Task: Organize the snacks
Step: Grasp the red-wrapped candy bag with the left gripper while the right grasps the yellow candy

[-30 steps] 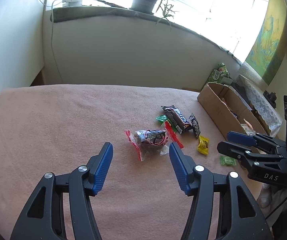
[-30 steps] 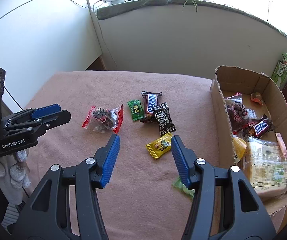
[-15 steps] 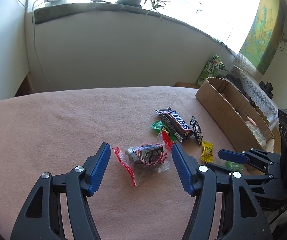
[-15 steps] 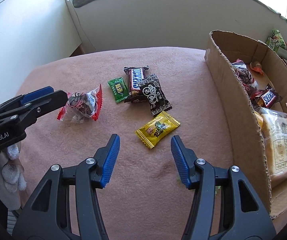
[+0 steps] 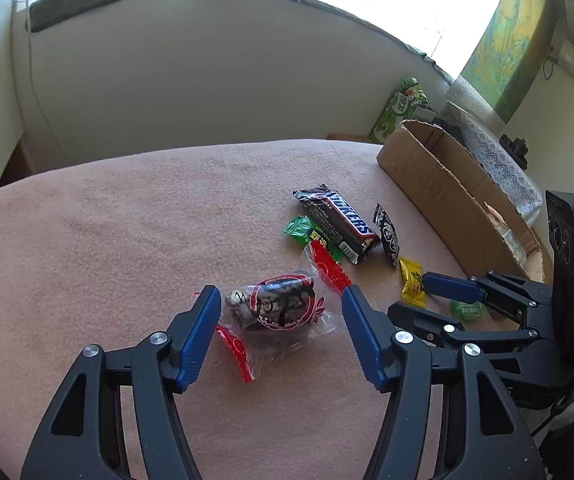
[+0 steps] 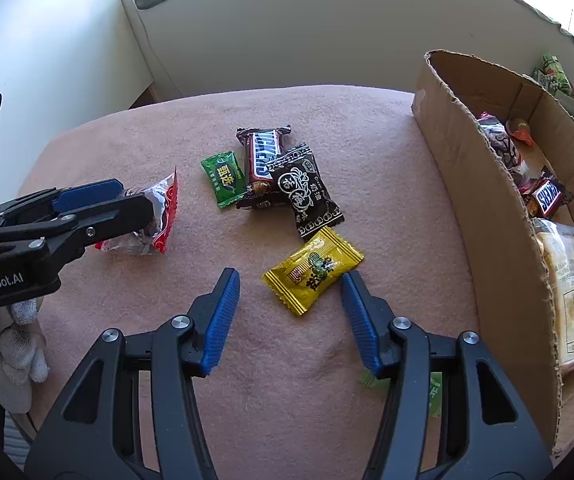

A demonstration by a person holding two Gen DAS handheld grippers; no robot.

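Six snacks lie on the pink blanket: one clear red-edged bag, two green candies, one Snickers bar, one black packet and one yellow candy. The left gripper has its fingers wide apart around the clear bag. The right gripper has its fingers wide apart around the yellow candy, beside one cardboard box.

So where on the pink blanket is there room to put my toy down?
The pink blanket is bare on its whole left side, from the red-edged clear packet out to the blanket's far and left edges. It is crowded between that packet and the cardboard box: the Snickers bar, green candy, black packet and yellow packet lie there.
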